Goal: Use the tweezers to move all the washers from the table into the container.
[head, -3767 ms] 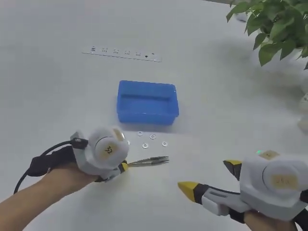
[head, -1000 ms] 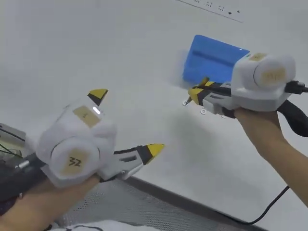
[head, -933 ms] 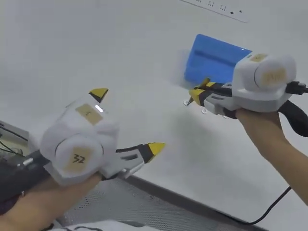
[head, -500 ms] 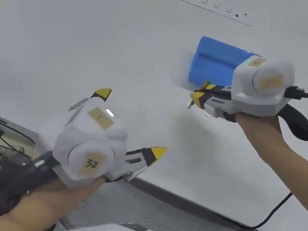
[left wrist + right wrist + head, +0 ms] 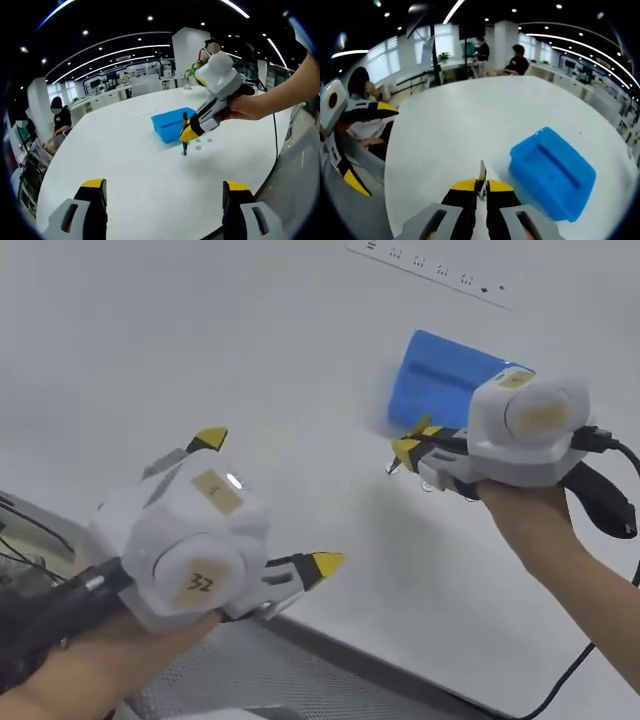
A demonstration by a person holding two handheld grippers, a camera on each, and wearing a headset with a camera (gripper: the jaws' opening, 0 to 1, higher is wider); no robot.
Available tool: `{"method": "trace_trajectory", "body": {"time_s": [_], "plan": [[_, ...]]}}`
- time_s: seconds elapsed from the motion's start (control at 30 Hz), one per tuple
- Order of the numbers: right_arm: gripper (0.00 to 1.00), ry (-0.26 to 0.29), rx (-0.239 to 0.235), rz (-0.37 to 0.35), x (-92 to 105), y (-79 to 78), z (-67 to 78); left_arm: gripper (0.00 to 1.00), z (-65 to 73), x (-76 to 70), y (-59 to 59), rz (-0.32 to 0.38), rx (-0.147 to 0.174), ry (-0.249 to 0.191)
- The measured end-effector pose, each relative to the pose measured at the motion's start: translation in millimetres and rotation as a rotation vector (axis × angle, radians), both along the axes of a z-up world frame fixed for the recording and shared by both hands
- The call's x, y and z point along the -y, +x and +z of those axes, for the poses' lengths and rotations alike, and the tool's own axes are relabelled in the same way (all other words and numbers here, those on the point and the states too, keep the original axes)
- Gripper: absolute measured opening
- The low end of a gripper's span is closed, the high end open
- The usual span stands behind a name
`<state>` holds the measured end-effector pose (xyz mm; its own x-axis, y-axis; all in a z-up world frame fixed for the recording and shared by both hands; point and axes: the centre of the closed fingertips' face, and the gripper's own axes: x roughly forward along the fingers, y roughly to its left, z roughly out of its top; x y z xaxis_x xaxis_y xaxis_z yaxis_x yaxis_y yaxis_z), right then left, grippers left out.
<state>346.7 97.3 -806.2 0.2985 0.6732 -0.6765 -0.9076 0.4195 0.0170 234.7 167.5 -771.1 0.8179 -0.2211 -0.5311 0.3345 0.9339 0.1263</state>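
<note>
R gripper clamps tweezers; L gripper wide.

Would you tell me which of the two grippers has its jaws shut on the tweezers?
The right gripper, beside the blue container, clamps the tweezers; the left gripper's jaws stand wide apart and empty.

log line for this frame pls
left gripper: open, empty | right gripper: shut on thin metal tweezers | small round washers: on white table | blue rectangular plastic container: beside washers
</note>
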Motion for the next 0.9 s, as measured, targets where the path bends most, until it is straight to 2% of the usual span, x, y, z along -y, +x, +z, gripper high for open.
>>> {"method": "trace_trajectory", "body": {"time_s": [0.23, 0.37, 0.47, 0.6, 0.8, 0.9], "plan": [[0.02, 0.018, 0.017, 0.001, 1.4, 0.7, 20.5, 0.99, 1.3, 0.2, -0.4, -0.007, 0.011, 0.018], [0.02, 0.025, 0.050, 0.002, 3.2, 7.7, 37.0, 0.99, 2.2, 0.7, -0.4, -0.012, 0.017, 0.028], [0.02, 0.043, 0.088, -0.009, 1.7, 19.9, 55.4, 0.99, 2.7, 0.5, -0.2, -0.012, 0.021, 0.029], [0.02, 0.067, 0.107, -0.028, -1.2, 35.1, 69.9, 0.99, 4.0, 0.0, 0.1, -0.011, 0.027, 0.026], [0.02, 0.081, 0.145, -0.073, -1.8, 60.6, 81.9, 0.98, 3.3, 0.5, 0.0, -0.018, 0.026, 0.034], [0.02, 0.089, 0.148, -0.103, -1.4, 73.2, 79.6, 0.99, 3.4, 0.3, 0.2, -0.019, 0.028, 0.039]]}}
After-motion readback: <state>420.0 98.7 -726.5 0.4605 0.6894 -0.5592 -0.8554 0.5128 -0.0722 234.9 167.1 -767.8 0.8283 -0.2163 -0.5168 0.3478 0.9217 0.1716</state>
